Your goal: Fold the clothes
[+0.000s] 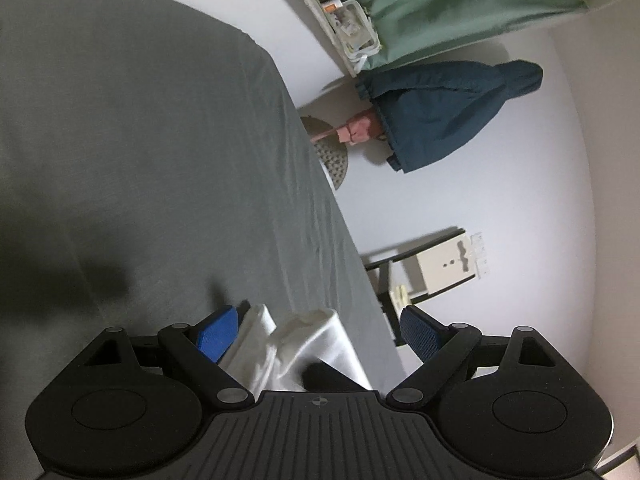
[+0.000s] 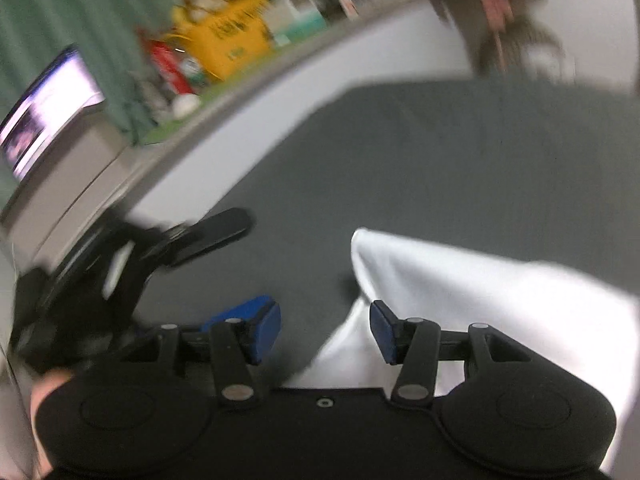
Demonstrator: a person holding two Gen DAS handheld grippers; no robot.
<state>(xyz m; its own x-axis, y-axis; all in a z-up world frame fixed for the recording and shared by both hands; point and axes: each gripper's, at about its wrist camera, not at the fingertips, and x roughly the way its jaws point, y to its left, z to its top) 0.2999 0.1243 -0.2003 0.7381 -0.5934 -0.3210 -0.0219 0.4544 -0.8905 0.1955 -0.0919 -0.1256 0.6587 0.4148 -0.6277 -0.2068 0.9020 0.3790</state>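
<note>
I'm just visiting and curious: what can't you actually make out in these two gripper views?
- White garment: left wrist view, its near part is hidden behind the left gripper; what kind of garment is unclear.
- Shelf clutter: right wrist view, motion blur makes labels unreadable.
- Screen: right wrist view, blurred and cut by the edge.
- Right gripper: open; whether it touches the cloth is unclear.

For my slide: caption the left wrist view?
Open left claw straddling bunched white cloth at the grey bed's edge.
</note>
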